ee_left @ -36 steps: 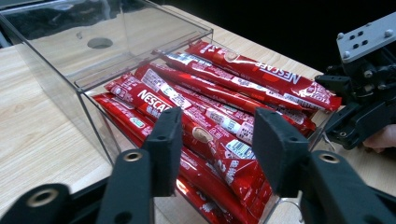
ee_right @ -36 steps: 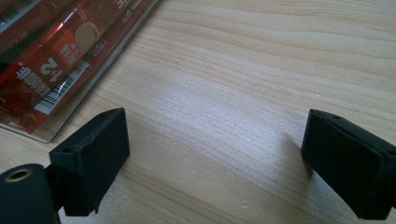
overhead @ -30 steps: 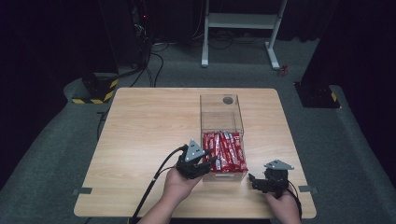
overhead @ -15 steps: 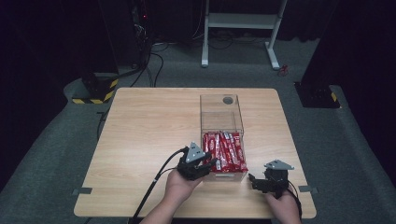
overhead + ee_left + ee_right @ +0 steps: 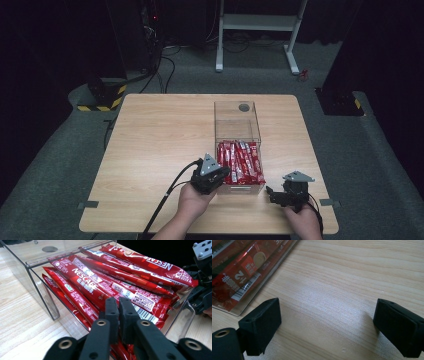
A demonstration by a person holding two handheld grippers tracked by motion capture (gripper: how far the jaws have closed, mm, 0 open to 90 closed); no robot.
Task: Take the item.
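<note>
We have just closed our left gripper (image 5: 118, 305) over the near end of the red packets (image 5: 105, 282) in the clear box (image 5: 237, 120), apparently pinching one; next, lift gently, while our right gripper (image 5: 327, 325) rests wide open.

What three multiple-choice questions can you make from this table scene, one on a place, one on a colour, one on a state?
1. Where do the sachets lie?
A. In the near part of the clear box
B. On the bare table
C. On the floor

2. What colour are the sachets?
A. Blue
B. Red
C. Green

3. How do the jaws of the right hand-held gripper stand?
A. Pressed together
C. Clamped on a sachet
B. Wide apart over bare wood

Answers: 1 A, the high view shows them piled at the box's near end, by the left hand-held gripper. 2 B, the wrappers are red in every view. 3 B, the right gripper view shows table between the two jaws.
</note>
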